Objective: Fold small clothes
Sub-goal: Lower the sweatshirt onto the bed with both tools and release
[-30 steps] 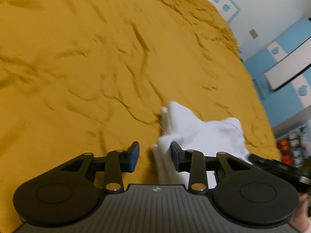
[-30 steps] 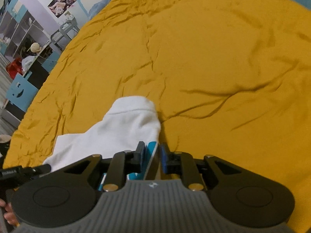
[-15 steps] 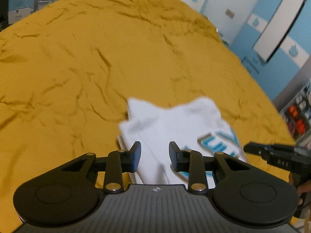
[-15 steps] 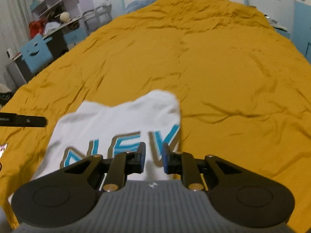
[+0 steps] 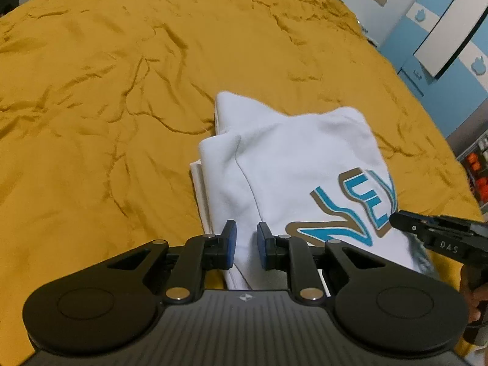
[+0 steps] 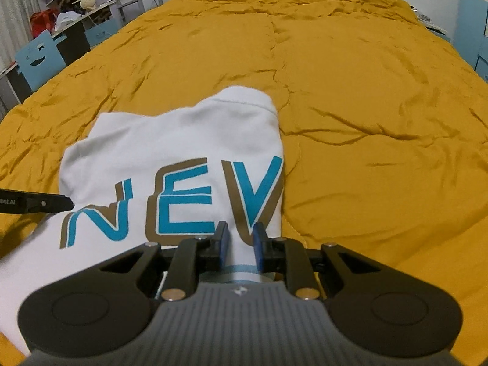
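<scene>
Folded shirt point(image 6: 170, 152) on bedspread point(image 6: 366, 91); left gripper point(image 5: 246, 245) and right gripper point(image 6: 238, 244) slightly parted (gripping nothing)

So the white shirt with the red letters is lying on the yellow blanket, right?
Not quite. The letters on the white shirt are blue with brown edges, not red; the right wrist view shows them clearly. The shirt does lie on the yellow blanket.

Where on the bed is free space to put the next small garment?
The yellow bedspread lies bare beyond the white shirt and to its right, up to the bed's far edge. Another bare patch lies left of the shirt in the left wrist view. The near edge is crowded by shirt and both tongs.
</scene>
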The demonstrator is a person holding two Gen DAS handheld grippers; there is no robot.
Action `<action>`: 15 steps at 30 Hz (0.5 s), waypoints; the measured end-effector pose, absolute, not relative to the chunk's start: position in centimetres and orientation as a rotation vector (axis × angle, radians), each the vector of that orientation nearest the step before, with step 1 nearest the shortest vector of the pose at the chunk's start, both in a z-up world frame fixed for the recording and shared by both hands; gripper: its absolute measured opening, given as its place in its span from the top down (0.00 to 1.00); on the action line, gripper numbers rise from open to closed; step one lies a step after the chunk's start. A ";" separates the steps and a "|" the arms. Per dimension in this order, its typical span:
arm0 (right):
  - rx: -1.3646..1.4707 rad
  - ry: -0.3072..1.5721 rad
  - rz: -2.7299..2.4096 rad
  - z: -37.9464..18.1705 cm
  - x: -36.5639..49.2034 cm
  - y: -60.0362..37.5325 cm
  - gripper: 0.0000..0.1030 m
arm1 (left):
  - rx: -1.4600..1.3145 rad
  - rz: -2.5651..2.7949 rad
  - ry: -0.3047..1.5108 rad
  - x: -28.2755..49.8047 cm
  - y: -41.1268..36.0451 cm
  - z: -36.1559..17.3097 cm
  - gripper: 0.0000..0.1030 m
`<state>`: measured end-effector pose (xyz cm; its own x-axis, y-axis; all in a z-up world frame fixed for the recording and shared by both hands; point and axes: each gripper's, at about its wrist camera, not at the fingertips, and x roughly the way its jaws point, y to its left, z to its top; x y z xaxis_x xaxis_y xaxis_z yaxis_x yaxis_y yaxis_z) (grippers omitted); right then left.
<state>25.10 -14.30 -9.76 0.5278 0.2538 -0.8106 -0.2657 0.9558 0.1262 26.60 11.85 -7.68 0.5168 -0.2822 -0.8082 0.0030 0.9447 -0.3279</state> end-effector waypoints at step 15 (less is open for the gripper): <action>-0.110 0.826 0.424 -2.2 14.0 -12.9 0.77 | -0.167 -0.360 0.906 18.4 8.7 -0.7 0.78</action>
